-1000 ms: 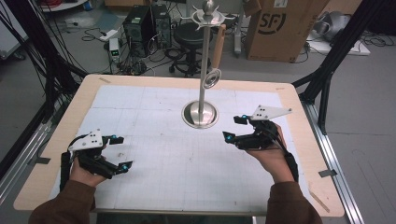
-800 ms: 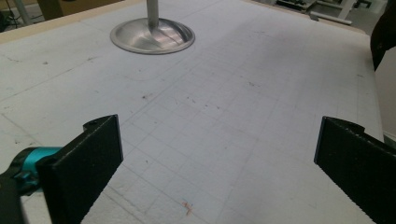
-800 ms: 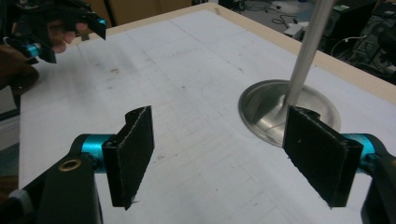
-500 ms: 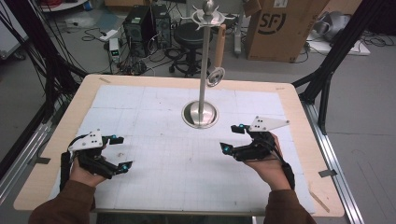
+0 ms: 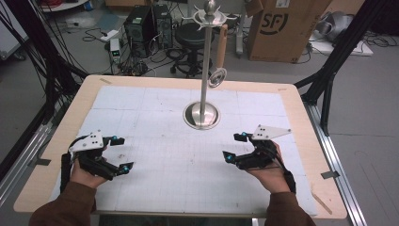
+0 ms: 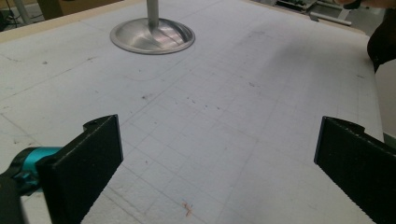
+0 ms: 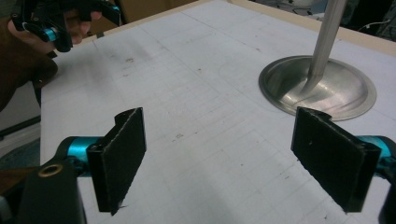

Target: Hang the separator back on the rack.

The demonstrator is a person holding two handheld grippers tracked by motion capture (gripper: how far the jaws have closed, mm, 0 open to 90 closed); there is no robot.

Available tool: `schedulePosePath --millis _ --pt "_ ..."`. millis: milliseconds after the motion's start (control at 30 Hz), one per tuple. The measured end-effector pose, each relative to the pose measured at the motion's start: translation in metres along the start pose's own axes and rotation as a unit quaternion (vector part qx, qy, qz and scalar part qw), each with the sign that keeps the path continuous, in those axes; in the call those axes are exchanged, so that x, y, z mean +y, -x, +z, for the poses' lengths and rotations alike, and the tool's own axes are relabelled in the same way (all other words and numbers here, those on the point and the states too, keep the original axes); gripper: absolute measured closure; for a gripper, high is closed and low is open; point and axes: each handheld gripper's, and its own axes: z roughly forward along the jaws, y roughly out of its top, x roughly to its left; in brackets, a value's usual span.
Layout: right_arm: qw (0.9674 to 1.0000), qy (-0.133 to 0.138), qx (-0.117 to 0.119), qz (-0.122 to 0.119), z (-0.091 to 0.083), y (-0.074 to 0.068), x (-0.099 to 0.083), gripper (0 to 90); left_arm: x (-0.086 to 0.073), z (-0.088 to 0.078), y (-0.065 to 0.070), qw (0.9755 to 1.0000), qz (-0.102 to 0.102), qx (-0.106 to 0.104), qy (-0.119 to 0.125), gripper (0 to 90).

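A metal stand (image 5: 201, 115) with a round base rises from the middle of the white gridded mat (image 5: 179, 179). From its top ring hangs a wooden-handled utensil (image 5: 218, 76) with a round metal end. My left gripper (image 5: 122, 154) rests low at the near left, open, with bare mat between its jaws (image 6: 219, 172). My right gripper (image 5: 234, 147) is at the near right, open, and its jaws have just been opening with nothing between them (image 7: 224, 154). The stand's base (image 6: 152, 36) (image 7: 317, 88) lies beyond both grippers. The right gripper view also has the left gripper (image 7: 60, 18) at its top left.
The mat covers a wooden table (image 5: 306, 122). Behind the table stand a cardboard box (image 5: 282, 28), computer towers (image 5: 146, 23), a black stool (image 5: 190, 35) and loose cables. Black frame posts (image 5: 329, 80) flank the table.
My right gripper has come down and back toward the person, away from the stand. The left gripper has stayed where it was.
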Motion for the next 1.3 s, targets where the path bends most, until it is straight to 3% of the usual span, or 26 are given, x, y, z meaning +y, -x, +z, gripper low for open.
schedulePosePath --millis 367,1300 --pt "0.9997 -0.007 -0.005 0.021 0.000 0.010 -0.015 15.5 -0.001 0.001 -0.001 1.0000 0.003 0.000 -0.005 1.7" --pt "0.9998 -0.011 -0.007 0.014 0.004 0.008 -0.013 15.5 -0.001 0.002 0.000 1.0000 0.001 -0.004 -0.004 1.6"
